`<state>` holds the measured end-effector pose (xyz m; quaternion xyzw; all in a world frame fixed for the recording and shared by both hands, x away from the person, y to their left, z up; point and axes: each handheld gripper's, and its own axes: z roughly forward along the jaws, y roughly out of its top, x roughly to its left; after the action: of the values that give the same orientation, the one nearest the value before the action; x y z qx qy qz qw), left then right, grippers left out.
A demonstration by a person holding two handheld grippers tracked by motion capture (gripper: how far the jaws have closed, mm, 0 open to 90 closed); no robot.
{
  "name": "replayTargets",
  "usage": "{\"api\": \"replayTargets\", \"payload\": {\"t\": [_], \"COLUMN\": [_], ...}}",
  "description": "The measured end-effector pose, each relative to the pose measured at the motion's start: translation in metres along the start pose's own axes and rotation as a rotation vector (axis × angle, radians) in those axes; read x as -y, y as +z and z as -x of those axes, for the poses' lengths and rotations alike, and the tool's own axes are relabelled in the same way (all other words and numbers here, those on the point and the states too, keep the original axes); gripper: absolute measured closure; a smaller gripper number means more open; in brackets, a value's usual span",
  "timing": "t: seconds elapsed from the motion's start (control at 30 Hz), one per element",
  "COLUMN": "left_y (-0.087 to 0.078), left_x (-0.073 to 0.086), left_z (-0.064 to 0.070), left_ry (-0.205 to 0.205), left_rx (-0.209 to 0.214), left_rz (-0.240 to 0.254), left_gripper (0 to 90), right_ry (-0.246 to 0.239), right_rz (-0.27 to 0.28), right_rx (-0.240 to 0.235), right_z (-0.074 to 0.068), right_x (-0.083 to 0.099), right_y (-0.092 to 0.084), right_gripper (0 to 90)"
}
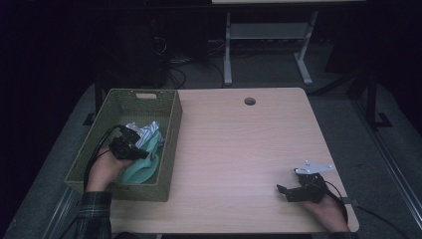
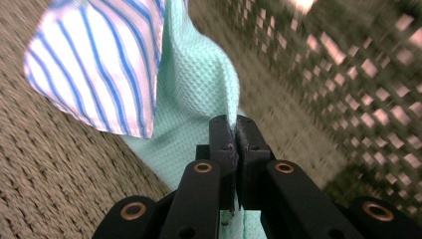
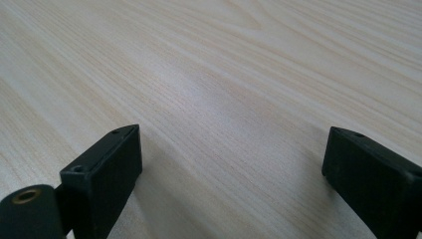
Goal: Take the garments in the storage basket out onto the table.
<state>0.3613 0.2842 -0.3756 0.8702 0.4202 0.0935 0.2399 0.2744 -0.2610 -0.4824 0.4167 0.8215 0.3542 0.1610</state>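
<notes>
While inside basket (image 1: 171, 124), mint cloth (image 2: 196, 84) pinched by left hand-held gripper (image 2: 235, 130)

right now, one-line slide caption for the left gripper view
Left gripper pinching mint cloth beside striped cloth inside woven basket.

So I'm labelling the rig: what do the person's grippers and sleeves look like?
Both grippers are black with two blocky jaws and brass-coloured pivot rings. The left gripper trails a black cable; the right gripper carries a grey three-cornered plate. The left sleeve is dark plaid.
</notes>
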Motion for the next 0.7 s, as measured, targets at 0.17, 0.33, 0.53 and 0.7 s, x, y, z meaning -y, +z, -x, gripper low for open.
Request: {"api": "replayTargets", "payload": {"t": [0.17,0.33,0.53,0.7], "left_y": [-0.011,-0.021,-0.031,-0.040], "left_x": [0.000,0.001,0.000,0.001], "left_z": [-0.003,-0.006,-0.007,-0.008], "left_ry": [-0.021,-0.039,-0.041,-0.049], "left_rx": [-0.009,-0.023,-0.037,-0.063], "left_rz": [0.089,0.165,0.243,0.316], "left_gripper": [87.7,87.7,87.7,87.7], "right_ry": [0.000,0.000,0.000,0.000], "right_rz": [0.000,0.000,0.000,0.000], "right_rx": [0.000,0.000,0.000,0.000], "right_z": [0.000,0.000,0.000,0.000], "right_x": [0.000,0.000,0.000,0.000], "right_y": [0.000,0.000,0.000,0.000], "right_gripper": [8.4,8.4,8.4,8.4]}}
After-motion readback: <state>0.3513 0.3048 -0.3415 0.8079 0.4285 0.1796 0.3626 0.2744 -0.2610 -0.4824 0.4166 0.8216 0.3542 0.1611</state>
